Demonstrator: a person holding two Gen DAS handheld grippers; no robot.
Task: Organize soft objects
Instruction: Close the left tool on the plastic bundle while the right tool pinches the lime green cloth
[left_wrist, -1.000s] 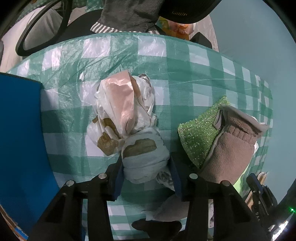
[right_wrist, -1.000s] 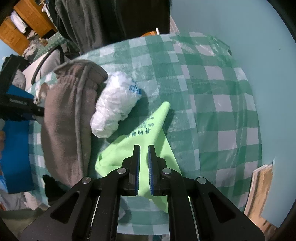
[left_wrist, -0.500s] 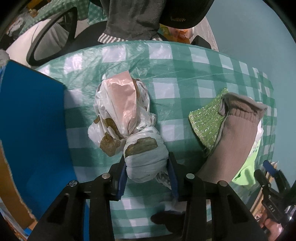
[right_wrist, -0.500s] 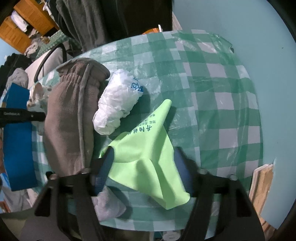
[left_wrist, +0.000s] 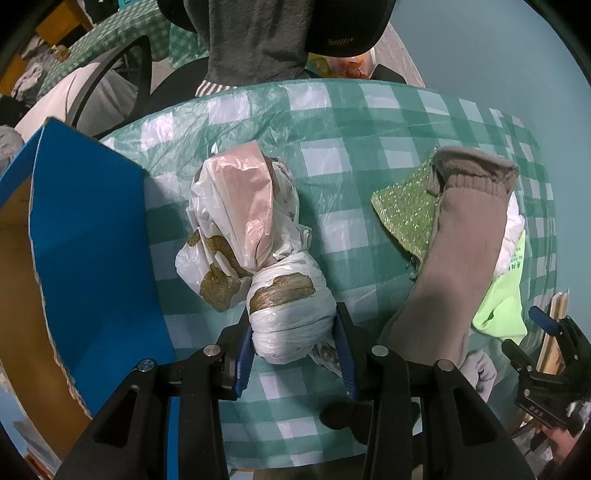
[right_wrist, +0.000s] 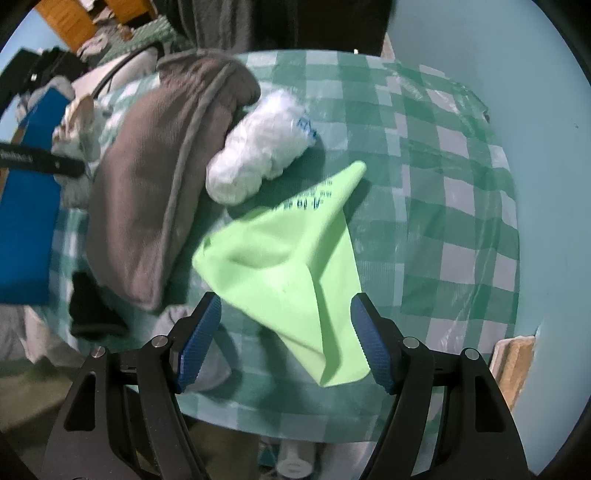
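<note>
Right wrist view: your right gripper (right_wrist: 286, 341) jaws have just been opening and stand apart, green cloth (right_wrist: 291, 273) released near table edge. Left gripper (left_wrist: 293, 349) is clamped on plastic-bag bundle (left_wrist: 288, 314), w/ blue box (left_wrist: 88, 258) closer on left now, prob its destination.

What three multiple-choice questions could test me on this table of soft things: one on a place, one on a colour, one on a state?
1. Where does the white crumpled bag lie?
A. between brown garment and green cloth
B. inside the blue box
C. on the floor

2. What colour is the cloth below the right gripper?
A. red
B. lime green
C. black

3. How is the left gripper?
A. wide open, empty
B. out of view
C. shut on a knotted plastic bag

Answers: 1 A, white crumpled bag sits beside brown garment; 2 B, green cloth; 3 C, left gripper pads press the knotted plastic bag.
</note>
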